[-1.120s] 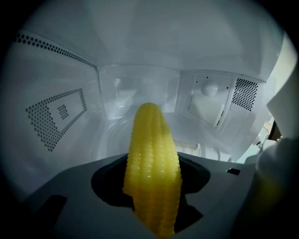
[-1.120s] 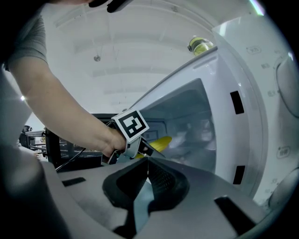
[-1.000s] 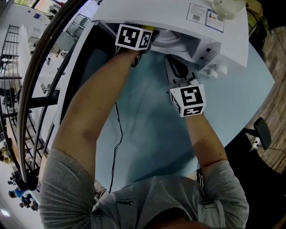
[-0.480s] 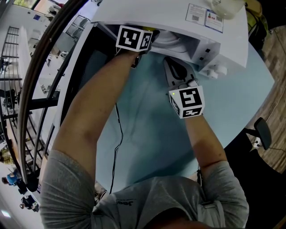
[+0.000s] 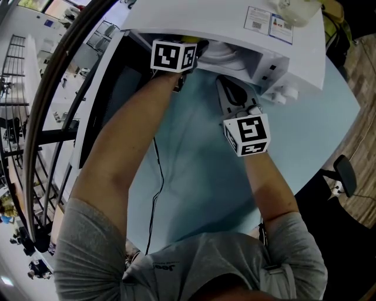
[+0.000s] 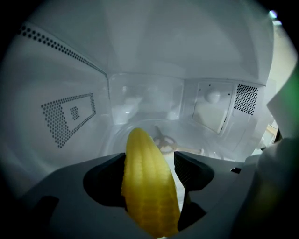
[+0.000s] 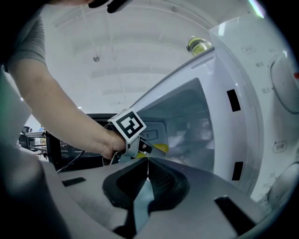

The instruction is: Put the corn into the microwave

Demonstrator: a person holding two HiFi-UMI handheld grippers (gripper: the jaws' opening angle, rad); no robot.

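Observation:
A yellow corn cob (image 6: 148,186) lies lengthwise between the jaws of my left gripper (image 6: 149,158), deep inside the white microwave (image 5: 235,23). Those jaws have just been opening: the cob leans on the left jaw, and a gap shows at the right one. Ahead of the cob are the glass turntable (image 6: 205,140) and the perforated side wall (image 6: 65,112). In the head view only the left gripper's marker cube (image 5: 173,56) shows at the microwave's mouth. My right gripper (image 7: 147,161) is shut on nothing. It hovers over the table in front of the microwave's control panel (image 7: 243,93).
The dark microwave door (image 5: 100,88) stands swung open to the left. A black cable (image 5: 155,176) runs across the light blue table (image 5: 194,164). Two knobs (image 5: 282,94) stick out of the panel near my right gripper (image 5: 231,94). A jar (image 5: 299,9) stands on top of the microwave.
The left gripper's marker cube has tipped a little at the microwave's mouth. The right gripper has stayed where it was.

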